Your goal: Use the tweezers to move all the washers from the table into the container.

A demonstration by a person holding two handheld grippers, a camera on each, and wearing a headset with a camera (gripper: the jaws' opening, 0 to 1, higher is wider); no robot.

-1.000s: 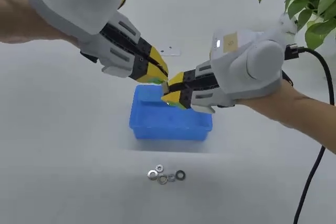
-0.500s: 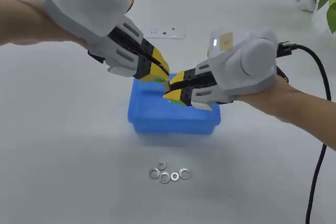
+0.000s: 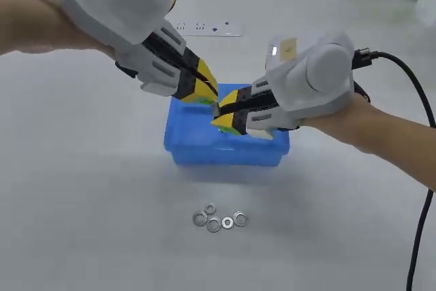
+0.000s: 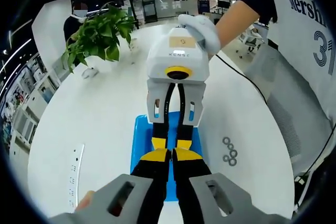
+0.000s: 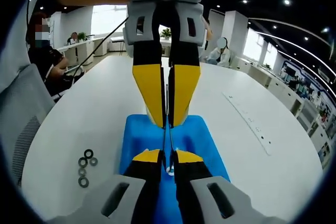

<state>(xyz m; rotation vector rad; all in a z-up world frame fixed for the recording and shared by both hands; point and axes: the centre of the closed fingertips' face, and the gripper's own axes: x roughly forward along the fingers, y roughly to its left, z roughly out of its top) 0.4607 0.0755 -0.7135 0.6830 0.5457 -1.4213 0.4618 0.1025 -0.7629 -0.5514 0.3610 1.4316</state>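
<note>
Standing at the white counter (image 3: 82, 189), I start from the head view. Left of the blue container (image 3: 225, 158) a bare forearm (image 3: 34, 22) comes in from the side. The left tool (image 3: 208, 92) slants down and rightward, its yellow tips over the container's far-left corner. Tip to tip with it, the right tool (image 3: 223, 119) reaches in from the container's right. It is held low and nearly level by a hand (image 3: 354, 119) behind its white body, with a black cable (image 3: 409, 93) trailing off past the wrist. Between the two sets of tips there is just a silvery glint, the tweezers (image 3: 216, 108).

The right gripper view makes the tweezers (image 5: 168, 140) plainer: a thin bright strip above the container (image 5: 205, 140), long axis running along the container's length. One end is nipped in the right tool (image 5: 169, 157), whose jaws are pressed onto it. The other end runs into the narrow slit of the left tool (image 5: 167, 121), which looks clamped on it too. Which end carries the points I cannot tell. In the left gripper view the left tool (image 4: 172, 156) has its jaws almost touching, nose to nose with the right tool (image 4: 171, 143) above the container (image 4: 137, 145).

The washers (image 3: 219, 220) lie in a tight cluster on the counter at the container's near side, apart from it. The left gripper view has the washers (image 4: 229, 150) to the container's right, and the right gripper view has them (image 5: 85, 165) to its left. A white power strip (image 3: 204, 28) lies beyond the container's far side.
</note>
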